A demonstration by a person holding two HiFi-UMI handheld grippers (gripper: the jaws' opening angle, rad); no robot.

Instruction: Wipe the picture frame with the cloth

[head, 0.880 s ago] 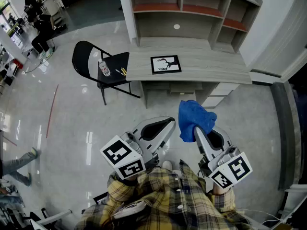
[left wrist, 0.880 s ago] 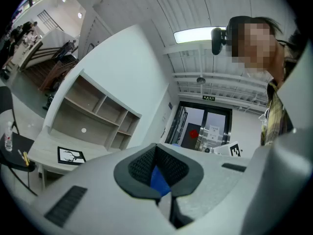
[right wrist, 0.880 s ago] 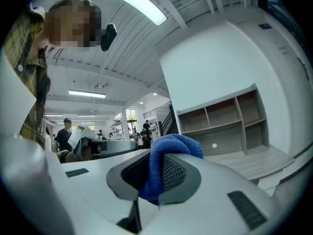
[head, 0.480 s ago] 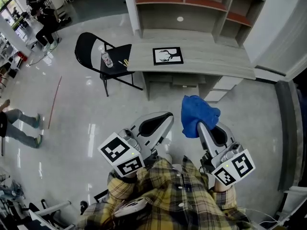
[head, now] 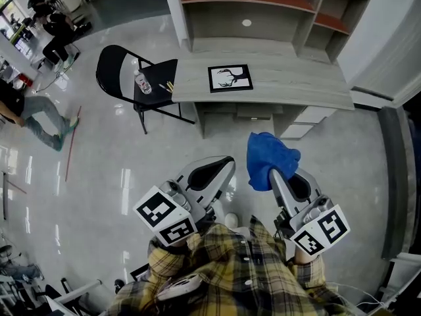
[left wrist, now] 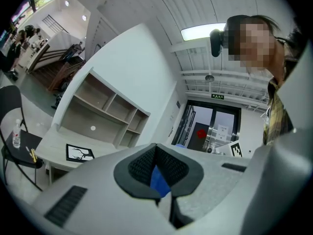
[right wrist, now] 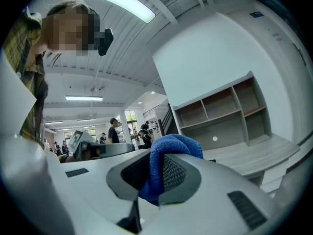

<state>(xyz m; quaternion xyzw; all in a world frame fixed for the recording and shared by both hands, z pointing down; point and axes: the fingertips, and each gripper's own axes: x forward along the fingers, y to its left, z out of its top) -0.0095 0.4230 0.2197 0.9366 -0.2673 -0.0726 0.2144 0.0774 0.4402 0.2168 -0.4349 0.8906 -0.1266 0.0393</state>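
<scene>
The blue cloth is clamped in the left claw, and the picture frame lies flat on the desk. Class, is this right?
No. The blue cloth is clamped in the right claw, not the left claw, as the right gripper view shows. The picture frame does lie flat on the desk.

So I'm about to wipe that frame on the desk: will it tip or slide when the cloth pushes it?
The frame lies flat on the desk, so tipping seems unlikely. It looks thin and light, nothing bracing it, so it may slide on the smooth top. The cloth hangs in limp folds, so it probably pushes softly.
</scene>
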